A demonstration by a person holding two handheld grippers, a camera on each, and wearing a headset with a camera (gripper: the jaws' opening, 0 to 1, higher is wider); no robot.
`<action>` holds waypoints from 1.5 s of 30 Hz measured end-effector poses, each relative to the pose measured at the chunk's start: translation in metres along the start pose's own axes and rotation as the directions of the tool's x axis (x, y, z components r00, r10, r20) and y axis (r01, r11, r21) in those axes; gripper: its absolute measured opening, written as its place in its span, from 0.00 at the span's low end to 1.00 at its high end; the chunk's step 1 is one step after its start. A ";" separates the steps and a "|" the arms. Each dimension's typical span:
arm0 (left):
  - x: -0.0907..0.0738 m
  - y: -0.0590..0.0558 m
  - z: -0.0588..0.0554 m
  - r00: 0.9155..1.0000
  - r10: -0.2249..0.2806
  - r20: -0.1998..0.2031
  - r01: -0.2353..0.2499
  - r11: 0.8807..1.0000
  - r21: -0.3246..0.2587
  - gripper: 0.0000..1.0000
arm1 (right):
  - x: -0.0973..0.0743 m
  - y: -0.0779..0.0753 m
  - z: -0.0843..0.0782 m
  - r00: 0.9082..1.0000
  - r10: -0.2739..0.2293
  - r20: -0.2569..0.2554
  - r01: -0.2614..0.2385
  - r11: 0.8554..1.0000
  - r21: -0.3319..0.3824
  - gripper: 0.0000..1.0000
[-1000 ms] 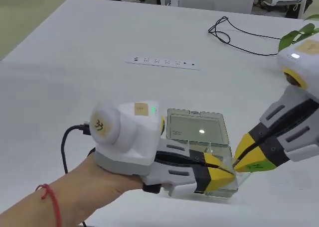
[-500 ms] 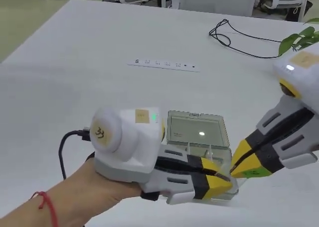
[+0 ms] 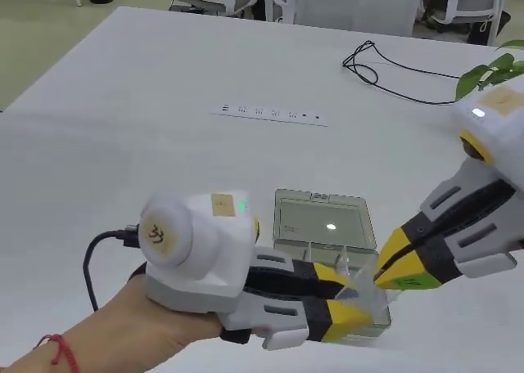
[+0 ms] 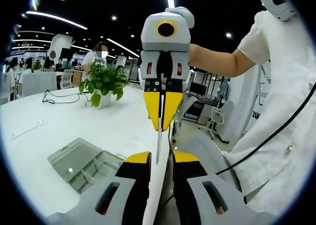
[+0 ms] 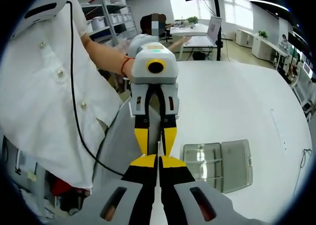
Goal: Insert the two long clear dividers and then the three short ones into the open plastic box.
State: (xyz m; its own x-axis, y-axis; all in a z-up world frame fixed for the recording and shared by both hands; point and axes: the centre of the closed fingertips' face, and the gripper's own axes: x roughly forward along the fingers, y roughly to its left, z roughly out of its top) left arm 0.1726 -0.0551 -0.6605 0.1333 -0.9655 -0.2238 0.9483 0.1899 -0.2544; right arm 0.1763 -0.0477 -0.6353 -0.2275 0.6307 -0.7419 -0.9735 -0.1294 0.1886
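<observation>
Nearest the camera, left gripper point(image 3: 359, 299) and right gripper point(image 3: 381, 273) both clamp one clear divider point(image 4: 158, 138), its long axis running 8 to 2 o'clock between them. The open plastic box point(image 3: 323, 226) apparently waits just beneath, its lid at 11 o'clock.

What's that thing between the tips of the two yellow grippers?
A thin clear divider, seen edge-on in the left gripper view. The right gripper pinches its far end and the left gripper its near end.

Your clear plastic box point(image 3: 325, 223) lies open by the worktop's near edge. One clear divider point(image 4: 158, 142) stands upright over its base.
</observation>
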 end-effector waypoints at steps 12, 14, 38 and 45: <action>-0.016 0.019 -0.015 0.994 0.111 -0.026 -0.111 0.993 -0.026 0.37 | 0.000 -0.020 0.001 0.997 -0.079 0.006 0.079 0.997 0.012 0.03; -0.019 0.022 -0.018 0.992 0.126 -0.029 -0.127 0.991 -0.032 0.42 | 0.001 -0.024 0.000 0.996 -0.089 0.003 0.089 0.996 0.013 0.03; -0.033 0.052 -0.043 0.969 0.235 -0.072 -0.239 0.969 -0.063 0.92 | 0.045 -0.085 -0.020 0.983 -0.183 -0.028 0.184 0.983 0.026 0.03; -0.033 0.052 -0.045 0.970 0.231 -0.069 -0.236 0.970 -0.062 1.00 | 0.067 -0.103 -0.032 0.980 -0.198 -0.024 0.199 0.979 0.039 0.03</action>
State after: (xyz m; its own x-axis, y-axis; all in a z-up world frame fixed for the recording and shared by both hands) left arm 0.2040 -0.0052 -0.7086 0.3289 -0.8806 -0.3411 0.8706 0.4227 -0.2519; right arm 0.2607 -0.0166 -0.7256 -0.0309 0.6254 -0.7797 -0.9977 0.0283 0.0623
